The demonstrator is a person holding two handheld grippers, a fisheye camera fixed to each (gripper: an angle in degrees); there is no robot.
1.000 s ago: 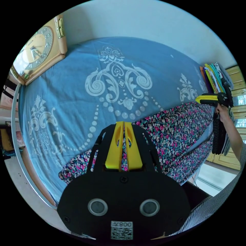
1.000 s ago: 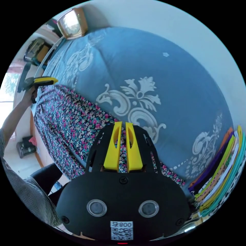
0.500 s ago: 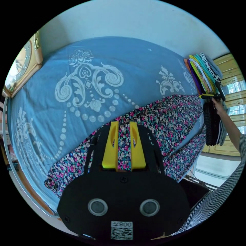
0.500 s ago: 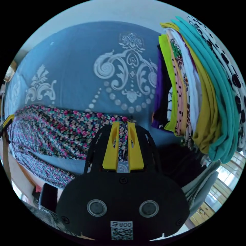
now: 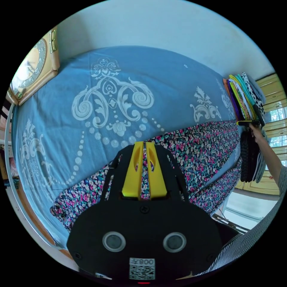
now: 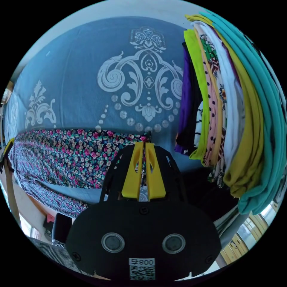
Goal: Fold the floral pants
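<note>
The floral pants (image 5: pixel 197 149) lie stretched in a long band across the blue bedspread (image 5: pixel 119 77), one leg hanging over the bed's near edge. My left gripper (image 5: pixel 144 147) is shut on one end, with flowered cloth showing between its yellow jaws. In the right gripper view the pants (image 6: pixel 74 152) run off to the left, and my right gripper (image 6: pixel 145 145) is shut on their other end at the corner beside the clothes stack. A hand holds the right gripper (image 5: pixel 248 122) at the far right of the left gripper view. The left gripper (image 6: pixel 7 147) shows at the right gripper view's left rim.
A tall stack of folded clothes (image 6: pixel 227 104) stands on the bed close to the right gripper. A wooden clock (image 5: pixel 33 68) leans at the bed's far corner. The bed's metal rail (image 5: pixel 13 179) and the floor lie beyond the edge. A striped sleeve (image 5: pixel 254 233) shows at lower right.
Both grippers' jaws have narrowed from a wider gap half a second ago to shut on the cloth. The pants now lie pulled straighter between them.
</note>
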